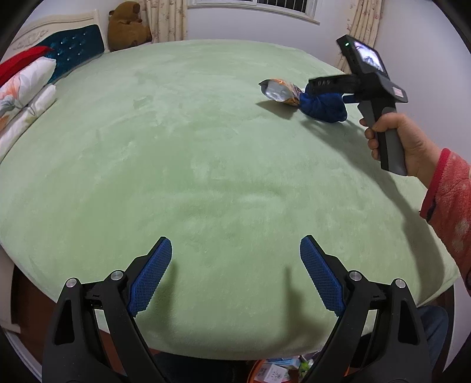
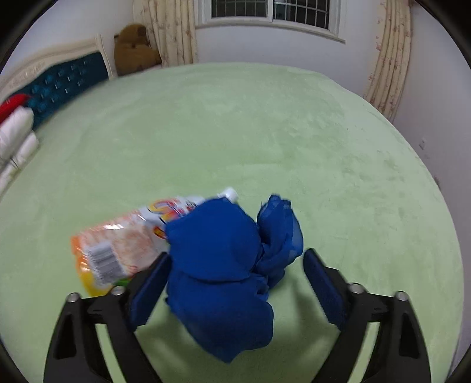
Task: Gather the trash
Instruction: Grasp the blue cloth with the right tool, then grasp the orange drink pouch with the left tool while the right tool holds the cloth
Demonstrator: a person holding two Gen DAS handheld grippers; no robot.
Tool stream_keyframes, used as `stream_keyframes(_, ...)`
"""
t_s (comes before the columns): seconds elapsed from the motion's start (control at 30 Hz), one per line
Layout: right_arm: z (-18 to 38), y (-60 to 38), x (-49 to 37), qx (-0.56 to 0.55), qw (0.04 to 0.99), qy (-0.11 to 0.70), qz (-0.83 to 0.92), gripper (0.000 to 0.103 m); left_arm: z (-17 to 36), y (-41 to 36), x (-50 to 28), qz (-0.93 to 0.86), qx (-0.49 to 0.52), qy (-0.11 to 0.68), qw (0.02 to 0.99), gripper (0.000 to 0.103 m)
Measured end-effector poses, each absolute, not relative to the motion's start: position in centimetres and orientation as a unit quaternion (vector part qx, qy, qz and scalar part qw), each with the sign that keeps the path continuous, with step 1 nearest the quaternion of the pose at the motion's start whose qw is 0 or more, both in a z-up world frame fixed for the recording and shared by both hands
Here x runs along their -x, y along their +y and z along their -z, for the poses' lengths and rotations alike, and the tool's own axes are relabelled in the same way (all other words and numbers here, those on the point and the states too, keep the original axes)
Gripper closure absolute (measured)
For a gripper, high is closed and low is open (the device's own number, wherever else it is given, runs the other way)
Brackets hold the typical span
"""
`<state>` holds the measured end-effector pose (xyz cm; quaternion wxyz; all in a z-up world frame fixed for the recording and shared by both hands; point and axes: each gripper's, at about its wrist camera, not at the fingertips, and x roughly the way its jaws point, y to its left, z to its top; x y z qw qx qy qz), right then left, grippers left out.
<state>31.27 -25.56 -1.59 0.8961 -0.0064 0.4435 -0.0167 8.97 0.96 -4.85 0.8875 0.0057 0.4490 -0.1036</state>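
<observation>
Two pieces lie on the pale green plush bed cover (image 2: 294,141), touching each other: one crumpled dark blue cloth bundle (image 2: 223,274) and one orange-and-white crinkled plastic snack bag (image 2: 123,244). The bag's open foil mouth shows silver in the left wrist view (image 1: 278,90), and a barcode patch sits on its near face in the right wrist view. The cloth overlaps the bag's right end.

The right claw (image 2: 235,280) stands wide, its two blue-padded fingers (image 2: 321,285) on either side of the blue cloth; the left pad is just beside the cloth and partly covers the bag's corner, while the right pad is clear of it. From the other camera the right claw (image 1: 309,88) reaches down at the cloth (image 1: 323,107), gripped by one bare hand (image 1: 403,144) with a red fleece sleeve.

The left claw (image 1: 235,274) also stands wide, holding nothing, its two blue textured pads (image 1: 153,274) hanging over the near edge of the bed, well apart from the cloth and bag.

At the head of the bed are one cream headboard with teal tufted padding (image 1: 76,44), two white floral pillows (image 1: 23,88), one red cushion (image 1: 20,62) and one brown plush bear (image 1: 128,26). Cream floral curtains (image 2: 388,59) flank one barred window (image 2: 270,11).
</observation>
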Motion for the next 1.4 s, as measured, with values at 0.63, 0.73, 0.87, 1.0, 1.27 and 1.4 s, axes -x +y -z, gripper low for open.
stream_keyframes(0.63, -3.0, -25.9, -20.7, 0.026, 0.916, 0.399, -0.024, 0.054, 4.1, -0.3, -13.2, 0.125, 0.029, 0.451, 0.883, 0.016)
stream_keyframes(0.73, -4.1, -26.1, -17.9, 0.031, 0.921, 0.386, -0.032, 0.054, 3.6, -1.0, -15.6, 0.142, 0.041, 0.450, 0.881, 0.016)
stream_keyframes(0.87, -5.1, -26.7, -14.6, 0.030, 0.926, 0.375, -0.040, 0.054, 3.2, -2.1, -19.7, 0.170, 0.080, 0.442, 0.877, 0.016)
stream_keyframes(1.0, -5.3, -26.9, -12.7, 0.039, 0.926, 0.373, -0.039, 0.054, 3.4, -3.3, -23.8, 0.174, 0.114, 0.431, 0.878, 0.016)
stream_keyframes(1.27, -5.2, -27.5, -10.7, 0.047, 0.926, 0.372, -0.040, 0.054, 5.5, -5.1, -31.7, 0.192, 0.199, 0.424, 0.863, 0.016)
stream_keyframes(1.4, -5.0, -27.9, -10.7, 0.044, 0.925, 0.376, -0.039, 0.054, 6.4, -5.5, -34.4, 0.189, 0.234, 0.421, 0.856, 0.016)
